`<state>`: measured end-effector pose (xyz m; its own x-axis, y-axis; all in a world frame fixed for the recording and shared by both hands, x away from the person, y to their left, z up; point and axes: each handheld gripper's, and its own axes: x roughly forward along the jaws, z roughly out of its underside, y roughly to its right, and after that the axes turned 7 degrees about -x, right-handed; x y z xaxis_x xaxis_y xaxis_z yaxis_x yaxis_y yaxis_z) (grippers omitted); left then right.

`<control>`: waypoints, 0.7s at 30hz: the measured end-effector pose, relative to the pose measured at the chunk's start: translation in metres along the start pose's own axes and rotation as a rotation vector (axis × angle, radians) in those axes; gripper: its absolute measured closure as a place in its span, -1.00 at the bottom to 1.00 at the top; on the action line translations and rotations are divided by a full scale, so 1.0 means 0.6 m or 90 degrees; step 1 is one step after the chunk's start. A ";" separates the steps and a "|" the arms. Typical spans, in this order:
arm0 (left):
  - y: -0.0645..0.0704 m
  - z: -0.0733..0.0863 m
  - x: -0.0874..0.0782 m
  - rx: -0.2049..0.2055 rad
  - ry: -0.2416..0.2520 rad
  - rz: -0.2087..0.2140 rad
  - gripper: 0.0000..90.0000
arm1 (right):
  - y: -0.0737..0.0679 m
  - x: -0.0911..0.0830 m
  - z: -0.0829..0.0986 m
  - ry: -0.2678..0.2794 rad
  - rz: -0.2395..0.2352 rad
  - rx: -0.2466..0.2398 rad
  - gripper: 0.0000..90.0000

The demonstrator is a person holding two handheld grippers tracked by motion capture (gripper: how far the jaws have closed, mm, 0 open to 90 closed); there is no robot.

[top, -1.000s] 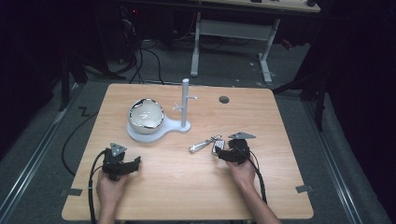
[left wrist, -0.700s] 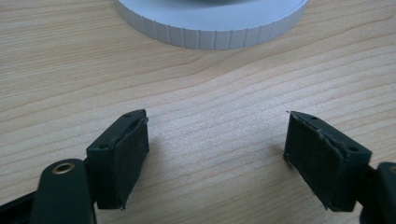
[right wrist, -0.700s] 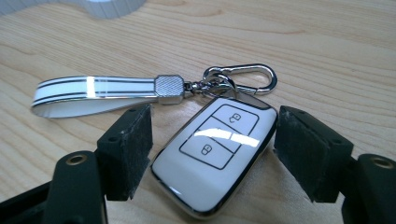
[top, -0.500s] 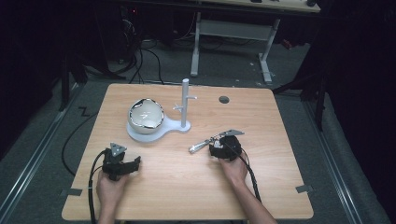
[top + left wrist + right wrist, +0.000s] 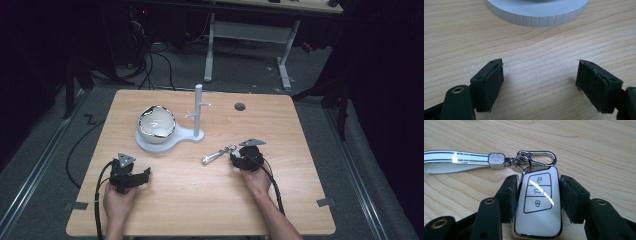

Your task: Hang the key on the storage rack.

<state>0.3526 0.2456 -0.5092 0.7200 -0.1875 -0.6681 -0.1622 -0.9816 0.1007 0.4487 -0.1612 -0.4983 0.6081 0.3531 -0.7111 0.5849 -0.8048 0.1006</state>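
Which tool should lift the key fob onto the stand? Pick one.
Right. The right tool already has its jaws closed on both sides of the key fob. The left tool sits open on bare table, nearer the stand.

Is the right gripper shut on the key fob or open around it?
Shut on it. In the right gripper view both black jaws of the right gripper press the sides of the glossy white three-button key fob.

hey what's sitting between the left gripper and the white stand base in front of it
Nothing: in the left gripper view, only bare wooden table lies between the open left gripper and the white stand base.
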 end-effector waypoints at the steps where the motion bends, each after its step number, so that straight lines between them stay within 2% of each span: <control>1: 0.000 0.000 0.000 0.000 0.000 0.000 -0.51 | 0.002 0.000 0.001 0.004 0.000 -0.001 0.12; 5: 0.000 0.000 0.000 0.000 0.000 0.000 -0.51 | 0.010 -0.008 0.004 0.023 -0.006 0.014 0.13; 7: 0.000 0.000 0.000 0.000 0.000 0.000 -0.50 | 0.018 -0.022 0.003 0.047 -0.014 0.026 0.13; 12: 0.000 0.000 0.000 0.000 0.000 0.000 -0.51 | 0.026 -0.049 -0.008 0.078 -0.013 0.015 0.13; 15: -0.001 0.000 0.000 -0.002 0.000 0.002 -0.51 | 0.038 -0.072 -0.015 0.109 -0.022 0.023 0.13; 21: -0.001 0.000 0.000 -0.002 0.001 0.002 -0.50 | 0.043 -0.099 -0.030 0.137 -0.029 0.014 0.13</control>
<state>0.3526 0.2460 -0.5091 0.7202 -0.1905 -0.6671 -0.1623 -0.9811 0.1049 0.4373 -0.1943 -0.4413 0.6832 0.4816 -0.5489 0.6046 -0.7946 0.0553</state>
